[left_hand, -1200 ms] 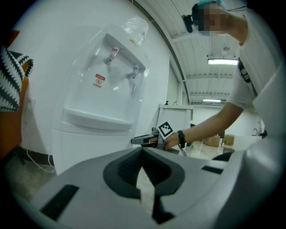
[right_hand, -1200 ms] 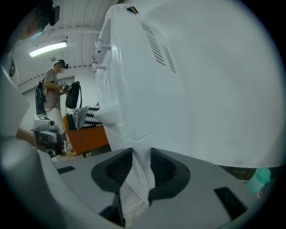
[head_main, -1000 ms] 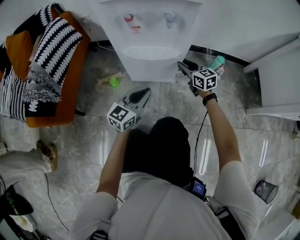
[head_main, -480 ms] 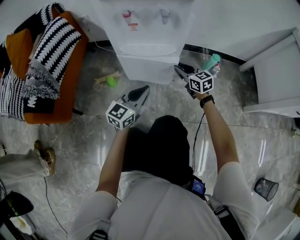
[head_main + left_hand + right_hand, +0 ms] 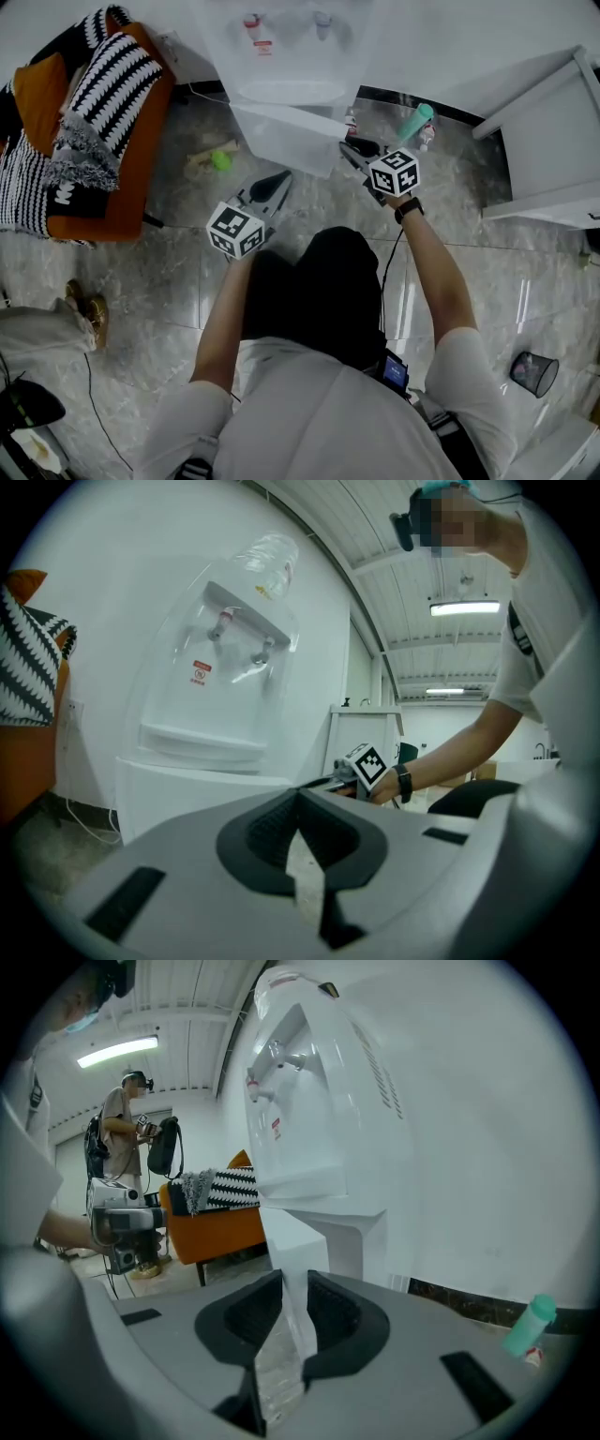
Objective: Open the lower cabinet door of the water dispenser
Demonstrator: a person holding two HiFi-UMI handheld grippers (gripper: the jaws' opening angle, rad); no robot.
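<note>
Between right gripper's (image 5: 286, 1309) closing fingers (image 5: 336, 1321), door (image 5: 292, 1241) stands upright.

Head view steeply down, gripper views low and close, all sharing the water dispenser (image 5: 281, 94).

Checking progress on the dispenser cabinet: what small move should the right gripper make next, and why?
Probably pull the right gripper back from the water dispenser, swinging the lower cabinet door wider. Its jaws have just been closing, the door's edge is pinched between them, and the door stands only partly open.
</note>
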